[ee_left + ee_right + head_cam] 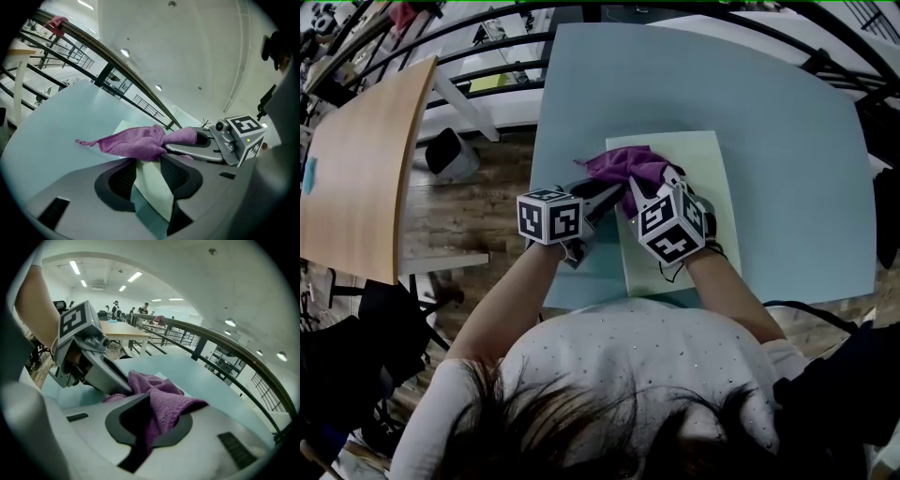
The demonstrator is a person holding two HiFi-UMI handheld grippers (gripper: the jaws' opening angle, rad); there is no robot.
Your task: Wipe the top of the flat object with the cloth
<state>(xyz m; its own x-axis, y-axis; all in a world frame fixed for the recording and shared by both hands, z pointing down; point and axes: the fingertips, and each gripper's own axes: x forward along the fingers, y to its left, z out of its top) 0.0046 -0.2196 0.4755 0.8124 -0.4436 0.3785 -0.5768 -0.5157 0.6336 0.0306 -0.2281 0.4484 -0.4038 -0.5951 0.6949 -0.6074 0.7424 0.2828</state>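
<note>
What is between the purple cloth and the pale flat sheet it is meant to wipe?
Nothing visible. The purple cloth, clamped by the right gripper, already lies on the flat sheet. The left gripper, fingers apart, hovers at the sheet's left edge beside the cloth, not under it.

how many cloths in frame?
1. A purple cloth, bunched on the far left part of the pale flat sheet, clamped in the right gripper. No other is visible, though part of the sheet is covered.
</note>
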